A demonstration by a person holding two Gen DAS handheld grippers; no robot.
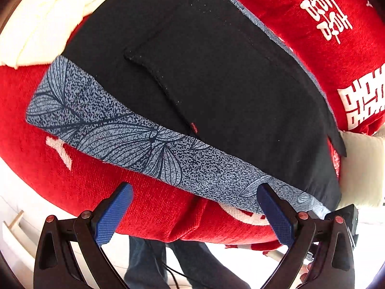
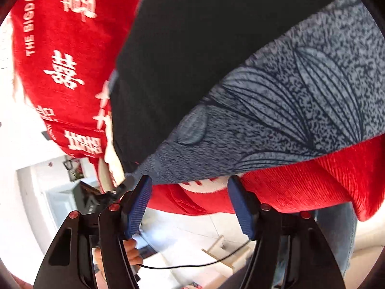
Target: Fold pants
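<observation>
From the left wrist view, the pants are lying flat on a red blanket with white signs on it. They are black with a wide blue-grey leafy band along the near edge. The left gripper is hanging just over that band with its blue pads spread wide and nothing between them. One pad is near the band's edge, the other is over the red blanket. I think it could pinch the blanket along with the pants, because the two cloths are lying right on top of each other.

From the right wrist view, the right gripper is sitting at the band's near edge too. Its pads are apart and are not pressing on anything. The picture is a bit blurry. If it grabs too little cloth, the band may slip out.

The blanket is covering a soft raised surface; I cannot tell what is under it. Below is a pale tiled floor, a thin black cord, and the person's legs in jeans.
</observation>
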